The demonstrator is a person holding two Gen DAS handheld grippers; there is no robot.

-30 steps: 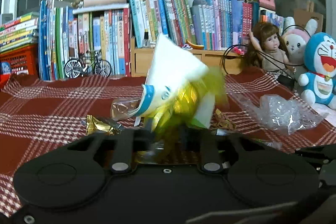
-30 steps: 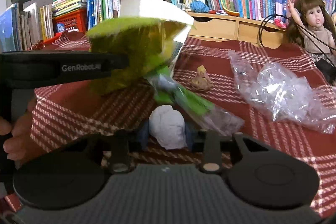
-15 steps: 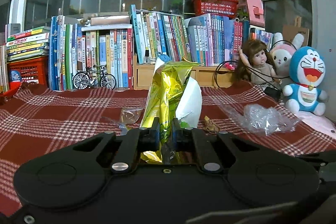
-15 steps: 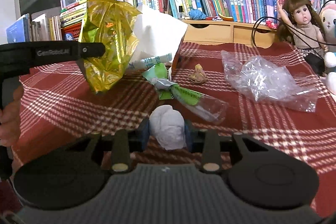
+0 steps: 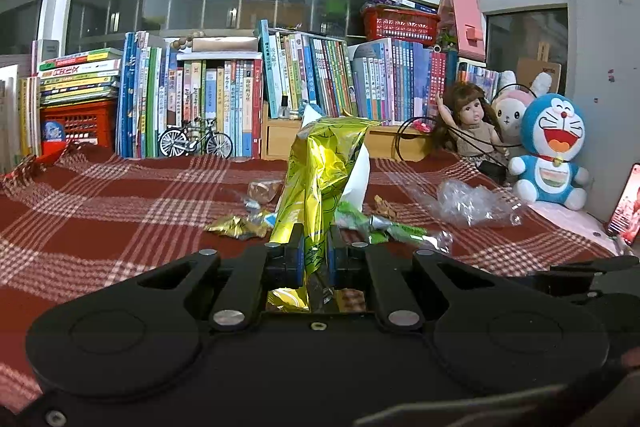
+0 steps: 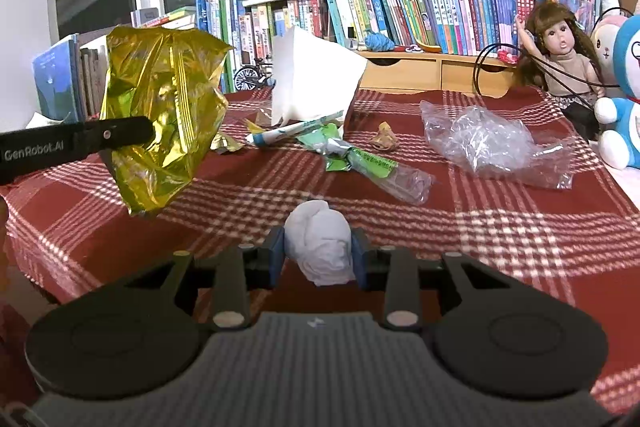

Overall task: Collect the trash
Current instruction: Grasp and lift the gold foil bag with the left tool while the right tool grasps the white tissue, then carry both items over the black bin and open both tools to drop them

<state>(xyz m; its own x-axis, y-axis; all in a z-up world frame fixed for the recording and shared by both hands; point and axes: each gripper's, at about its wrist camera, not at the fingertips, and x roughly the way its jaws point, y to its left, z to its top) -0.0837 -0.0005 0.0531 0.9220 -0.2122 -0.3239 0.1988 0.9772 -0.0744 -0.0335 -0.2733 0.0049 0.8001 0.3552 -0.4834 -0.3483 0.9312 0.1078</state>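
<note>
My left gripper [image 5: 315, 255] is shut on a shiny yellow foil bag [image 5: 324, 179], held upright above the red checked cloth [image 5: 120, 211]. From the right wrist view the same yellow foil bag [image 6: 160, 115] hangs at the left from the left gripper [image 6: 132, 137]. My right gripper [image 6: 318, 257] is shut on a crumpled white tissue ball [image 6: 320, 241], near the cloth's front edge. On the cloth lie a white paper bag [image 6: 308, 87], a green wrapper [image 6: 352, 155], a small gold wrapper [image 5: 236, 227] and a clear plastic bag [image 6: 488, 143].
Rows of books [image 5: 240, 95] and a wooden drawer unit [image 6: 432, 75] line the back. A doll [image 5: 468, 123] and plush toys [image 5: 552, 151] sit at the right, a phone [image 5: 628, 203] at the far right. A toy bicycle [image 5: 196, 143] stands by the books.
The left gripper has lifted the yellow foil bag up and away from the white paper bag, which now rests on the cloth. The right gripper keeps the tissue ball.
</note>
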